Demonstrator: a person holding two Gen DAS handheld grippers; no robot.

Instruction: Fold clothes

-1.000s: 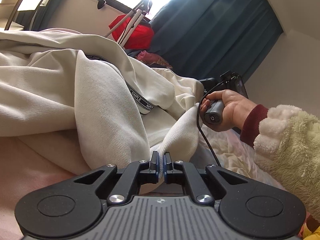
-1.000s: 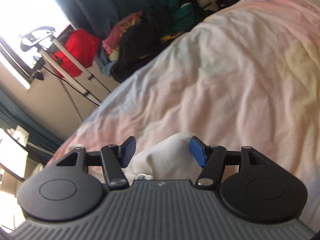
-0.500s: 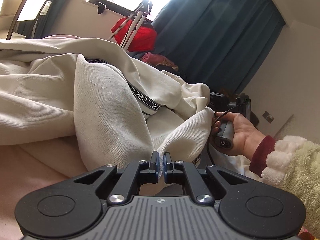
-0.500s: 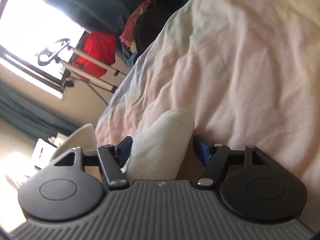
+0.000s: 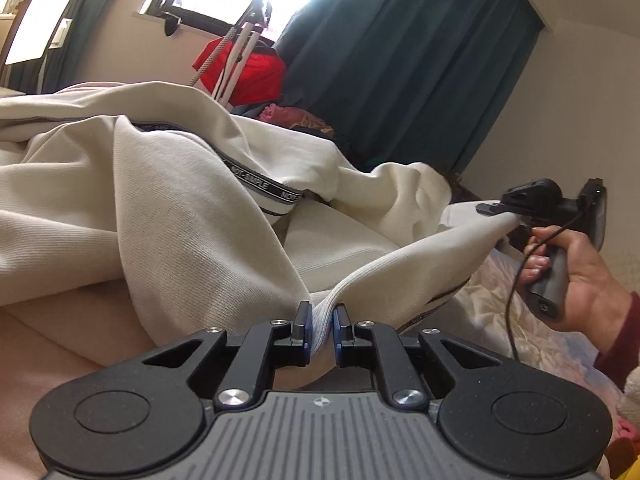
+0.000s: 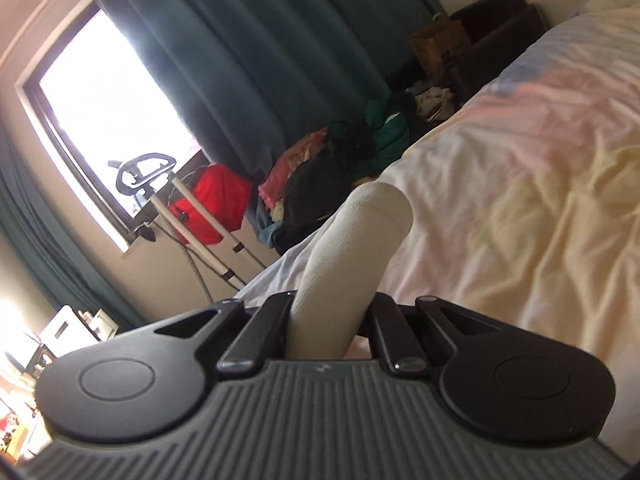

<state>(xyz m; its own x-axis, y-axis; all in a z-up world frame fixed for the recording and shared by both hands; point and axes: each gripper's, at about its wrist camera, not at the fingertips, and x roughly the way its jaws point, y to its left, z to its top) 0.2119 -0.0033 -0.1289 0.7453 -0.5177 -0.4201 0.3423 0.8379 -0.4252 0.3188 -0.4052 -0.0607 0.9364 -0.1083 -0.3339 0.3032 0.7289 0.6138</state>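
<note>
A cream sweatshirt (image 5: 168, 200) with a black lettered band lies crumpled on the bed. My left gripper (image 5: 319, 330) is shut on its ribbed hem, which runs taut to the right. There my right gripper (image 5: 516, 206), held by a hand, grips the other end of the hem. In the right wrist view a fold of the cream ribbed fabric (image 6: 352, 256) stands between the fingers of my right gripper (image 6: 330, 320); the fingertips are hidden behind the cloth.
The bed has a pink and pale yellow sheet (image 6: 520, 184). Beyond its edge are a pile of clothes (image 6: 340, 168), a red bag (image 6: 208, 204), a white garment steamer stand (image 6: 192, 216) and dark teal curtains (image 5: 400, 60) by a bright window.
My right gripper has moved away to the right and lifted, pulling the hem taut. Its jaws have closed in on the cream fabric. My left gripper has kept its hold.
</note>
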